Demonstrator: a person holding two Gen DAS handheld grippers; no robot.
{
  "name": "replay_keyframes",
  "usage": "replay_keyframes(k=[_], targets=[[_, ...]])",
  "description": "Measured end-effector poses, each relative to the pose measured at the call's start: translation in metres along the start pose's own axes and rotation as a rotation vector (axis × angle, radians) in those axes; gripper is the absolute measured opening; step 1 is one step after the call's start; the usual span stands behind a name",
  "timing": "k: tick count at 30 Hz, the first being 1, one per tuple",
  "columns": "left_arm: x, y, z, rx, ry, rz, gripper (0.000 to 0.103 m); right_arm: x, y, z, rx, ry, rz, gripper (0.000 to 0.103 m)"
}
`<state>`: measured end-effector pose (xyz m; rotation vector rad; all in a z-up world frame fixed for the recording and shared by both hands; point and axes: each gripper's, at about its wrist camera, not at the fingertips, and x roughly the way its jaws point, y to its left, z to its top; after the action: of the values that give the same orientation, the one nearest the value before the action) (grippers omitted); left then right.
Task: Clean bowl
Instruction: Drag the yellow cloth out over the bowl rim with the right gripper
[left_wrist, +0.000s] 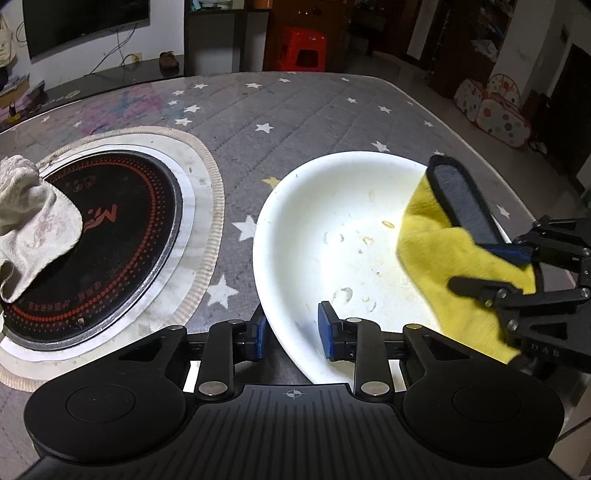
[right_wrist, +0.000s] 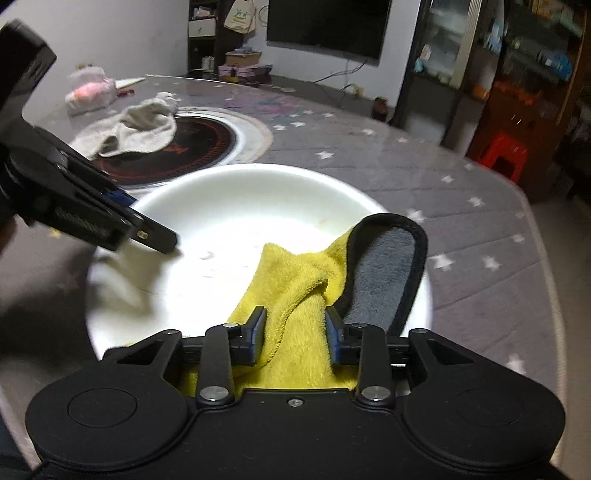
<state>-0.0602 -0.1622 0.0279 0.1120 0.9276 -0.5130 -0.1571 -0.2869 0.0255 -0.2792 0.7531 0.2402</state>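
A large white bowl (left_wrist: 332, 229) sits on the star-patterned table, with small yellowish stains on its bottom. My left gripper (left_wrist: 293, 332) straddles the bowl's near rim, one finger outside and one inside, shut on the rim. It also shows in the right wrist view (right_wrist: 147, 225) at the bowl's left edge. My right gripper (right_wrist: 295, 336) is shut on a yellow cloth (right_wrist: 295, 291) with a grey, black-edged underside. The cloth lies inside the bowl (right_wrist: 221, 210) on its right side, and shows in the left wrist view (left_wrist: 443, 251) with the right gripper (left_wrist: 491, 266).
A round black induction hob (left_wrist: 99, 236) is set in the table left of the bowl, with a crumpled white rag (left_wrist: 33, 221) lying over its far left edge. A pink-and-white bundle (right_wrist: 90, 92) lies at the table's far end. A red stool (left_wrist: 303, 48) stands beyond the table.
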Motion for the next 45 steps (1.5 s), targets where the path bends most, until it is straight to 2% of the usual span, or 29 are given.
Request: replay_keyframes(k=[5,10,18,31,37,45], targets=[[-0.006,-0.005,0.003,0.013,-0.037,0.016,0.025,-0.008,-0.007,-0.005,-0.065,-0.034,-0.111,0.03],[-0.006,-0.008,0.007,0.029,-0.057,0.038,0.024,-0.013,-0.018,-0.008,-0.057,-0.08,-0.184,0.03],[-0.002,-0.005,0.011,0.025,-0.044,0.045,0.025,-0.022,-0.044,-0.013,0.044,-0.1,-0.217,0.029],[0.012,-0.007,0.018,0.058,-0.005,0.081,0.031,-0.013,-0.07,-0.05,0.166,-0.022,-0.204,0.027],[0.018,-0.001,0.025,0.019,-0.019,0.075,0.028,-0.007,-0.072,-0.049,0.171,-0.047,-0.188,0.027],[0.033,0.014,0.05,-0.004,-0.036,0.118,0.028,0.017,-0.086,-0.031,0.201,-0.092,-0.136,0.027]])
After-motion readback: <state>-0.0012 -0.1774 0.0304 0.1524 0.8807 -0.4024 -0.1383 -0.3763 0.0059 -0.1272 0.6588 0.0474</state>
